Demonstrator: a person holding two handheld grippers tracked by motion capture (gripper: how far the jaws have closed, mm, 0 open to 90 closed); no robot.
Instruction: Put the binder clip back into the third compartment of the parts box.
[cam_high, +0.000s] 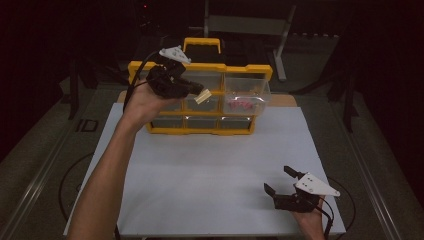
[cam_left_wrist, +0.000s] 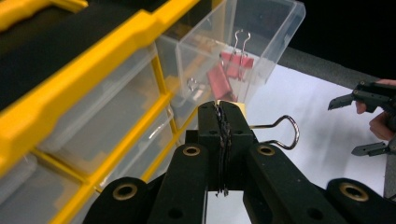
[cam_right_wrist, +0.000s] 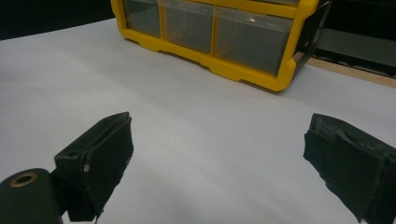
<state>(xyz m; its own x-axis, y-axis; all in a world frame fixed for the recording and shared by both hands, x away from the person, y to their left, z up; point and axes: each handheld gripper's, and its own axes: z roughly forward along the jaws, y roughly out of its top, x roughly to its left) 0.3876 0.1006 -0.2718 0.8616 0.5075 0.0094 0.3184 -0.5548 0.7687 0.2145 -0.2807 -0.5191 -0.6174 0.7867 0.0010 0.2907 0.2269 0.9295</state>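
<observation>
Hidden from you: most of the binder clip (cam_left_wrist: 233, 108) body behind your left claw (cam_left_wrist: 220, 116); organizer (cam_right_wrist: 224, 37) top cropped.

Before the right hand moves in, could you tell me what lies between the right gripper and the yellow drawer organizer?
Nothing: in the high view, bare white tabletop runs from the right gripper to the yellow drawer organizer. The right gripper view shows the same bare stretch between its open jaws.
</observation>
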